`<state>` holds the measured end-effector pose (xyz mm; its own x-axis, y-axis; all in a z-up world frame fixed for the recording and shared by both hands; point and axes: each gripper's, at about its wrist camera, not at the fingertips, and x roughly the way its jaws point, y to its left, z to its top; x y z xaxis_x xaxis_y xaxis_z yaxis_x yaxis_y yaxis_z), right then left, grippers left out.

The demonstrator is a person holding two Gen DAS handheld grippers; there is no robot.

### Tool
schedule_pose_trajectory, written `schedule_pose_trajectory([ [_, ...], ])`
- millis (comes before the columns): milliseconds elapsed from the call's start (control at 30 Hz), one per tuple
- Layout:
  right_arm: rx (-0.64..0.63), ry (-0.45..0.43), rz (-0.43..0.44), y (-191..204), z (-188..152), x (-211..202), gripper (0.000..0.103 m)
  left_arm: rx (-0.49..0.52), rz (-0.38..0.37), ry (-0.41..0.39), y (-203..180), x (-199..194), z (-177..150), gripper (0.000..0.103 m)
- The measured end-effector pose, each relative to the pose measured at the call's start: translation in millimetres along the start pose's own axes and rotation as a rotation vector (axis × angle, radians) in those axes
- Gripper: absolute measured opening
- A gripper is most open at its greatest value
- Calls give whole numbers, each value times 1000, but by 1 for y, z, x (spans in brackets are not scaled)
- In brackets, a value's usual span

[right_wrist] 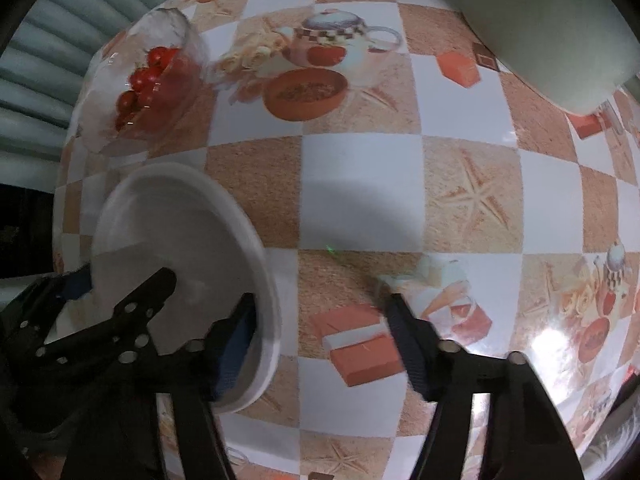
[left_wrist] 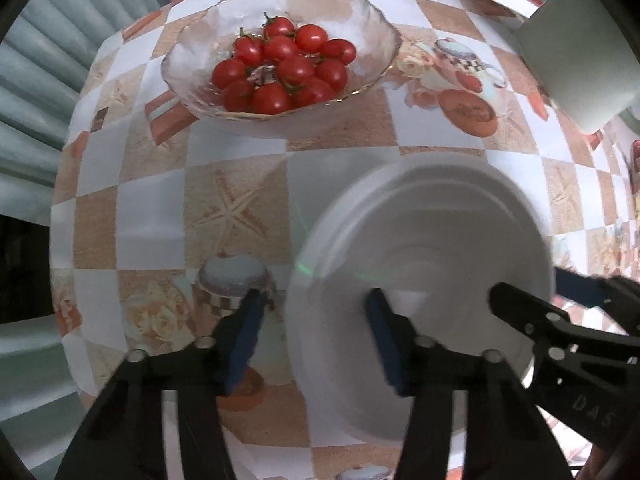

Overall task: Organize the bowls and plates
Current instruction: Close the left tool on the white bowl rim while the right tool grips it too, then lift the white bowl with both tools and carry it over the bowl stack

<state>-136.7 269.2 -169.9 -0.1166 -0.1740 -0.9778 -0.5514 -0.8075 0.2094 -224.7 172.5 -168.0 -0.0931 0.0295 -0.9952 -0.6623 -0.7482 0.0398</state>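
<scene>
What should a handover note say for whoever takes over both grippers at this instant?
Left gripper: open, straddling the near-left rim of the white plate, not closed on it.
Right gripper: open, straddling the plate's opposite rim, nothing clamped.
Glass bowl of cherry tomatoes: farther back on the checkered tablecloth, apart from the plate.
Done: nothing visibly stacked or grouped.
Left: grip the plate, then probably place it with the bowl.

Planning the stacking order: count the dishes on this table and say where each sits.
2. White plate near, between both open grippers; glass bowl of cherry tomatoes at the far edge. Others may lie out of view.
</scene>
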Motion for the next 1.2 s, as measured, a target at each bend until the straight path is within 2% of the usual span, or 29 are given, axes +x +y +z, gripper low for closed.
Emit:
schedule_pose_trajectory([
  [33, -2, 4, 15, 2, 1, 0, 41, 6, -16, -2, -2, -1, 0, 40],
  [67, -4, 9, 32, 4, 1, 1, 37, 14, -21, -5, -6, -2, -1, 36],
  [100, -6, 15, 48, 6, 1, 2, 25, 28, -11, -13, -11, -3, -3, 36],
  [133, -5, 18, 54, 7, 0, 3, 19, 44, -8, -18, -16, -5, -5, 35],
  [200, -8, 21, 42, 9, -5, 2, 15, 61, -13, -16, -22, -6, -9, 34],
  [467, 4, 53, 40, -13, -33, -4, 15, 123, -28, 6, -50, -7, -51, 32],
  [733, 15, 87, 23, -23, -84, -4, 15, 136, -41, 35, -76, -9, -118, 32],
  [933, 42, 106, 35, -34, -130, -5, 15, 130, -62, 58, -89, -9, -153, 32],
  [1033, 44, 99, 30, -31, -138, -4, 15, 124, -58, 49, -98, -11, -170, 32],
  [1200, 58, 88, 26, -36, -144, -10, 15, 124, -59, 39, -98, -21, -168, 32],
])
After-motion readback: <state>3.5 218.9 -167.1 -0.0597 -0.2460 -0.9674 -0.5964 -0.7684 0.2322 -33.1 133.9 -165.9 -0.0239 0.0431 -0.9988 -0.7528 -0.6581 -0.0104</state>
